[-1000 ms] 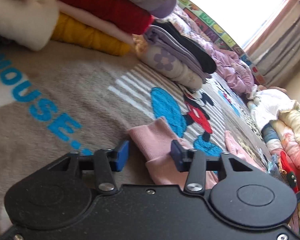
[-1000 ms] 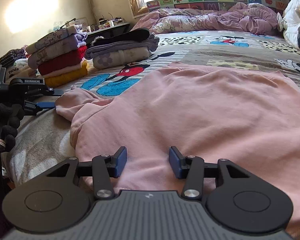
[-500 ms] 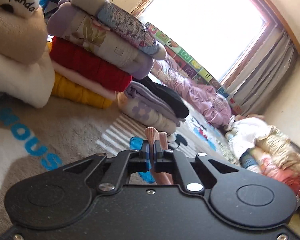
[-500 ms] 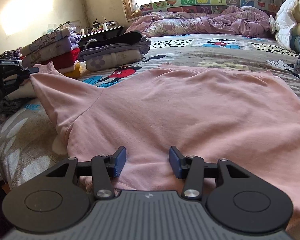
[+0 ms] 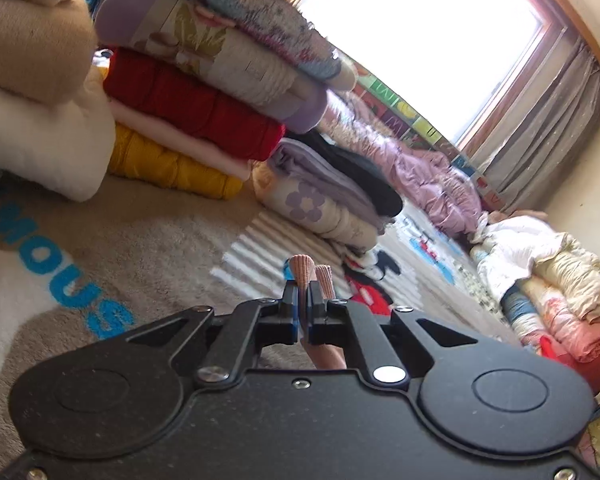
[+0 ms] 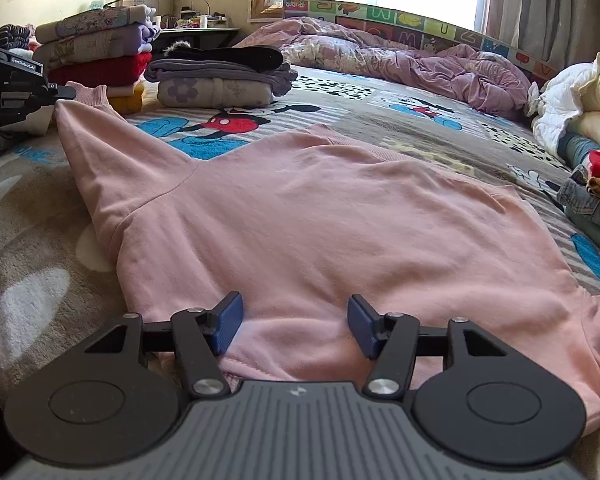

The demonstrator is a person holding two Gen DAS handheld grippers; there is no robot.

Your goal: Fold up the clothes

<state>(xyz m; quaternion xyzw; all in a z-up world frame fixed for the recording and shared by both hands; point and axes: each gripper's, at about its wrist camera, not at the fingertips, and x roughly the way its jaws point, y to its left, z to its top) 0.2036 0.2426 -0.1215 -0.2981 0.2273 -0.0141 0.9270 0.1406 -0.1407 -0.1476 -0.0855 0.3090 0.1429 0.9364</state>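
Left wrist view: folded clothes are stacked on the bed ahead, a red knit [image 5: 196, 116] over a yellow padded piece [image 5: 168, 162], with a cream fleece bundle [image 5: 40, 140] beside them. A second, lower pile topped by a black garment [image 5: 364, 178] sits further right. None of it blocks the left gripper [image 5: 304, 304]. Its fingers are pressed together, pinching the ribbed cuff [image 5: 312, 274] of the pink sweatshirt, which stands up between the pads above the plush cartoon blanket [image 5: 148, 240].

Right wrist view: the pink sweatshirt [image 6: 320, 208] lies flat across the middle of the bed, smooth cotton with a seamed shoulder. Its left sleeve [image 6: 100, 144] is stretched and raised toward the other gripper at the picture's left edge. A crumpled mauve quilt [image 6: 412, 60] lies beyond, and loose clothing is heaped at right [image 6: 580, 120]. The right gripper [image 6: 294, 320] hangs over the hem; its jaws have just been opening, and the blue pads [image 6: 228, 322] stand spread, with cloth lying between them and not clamped.
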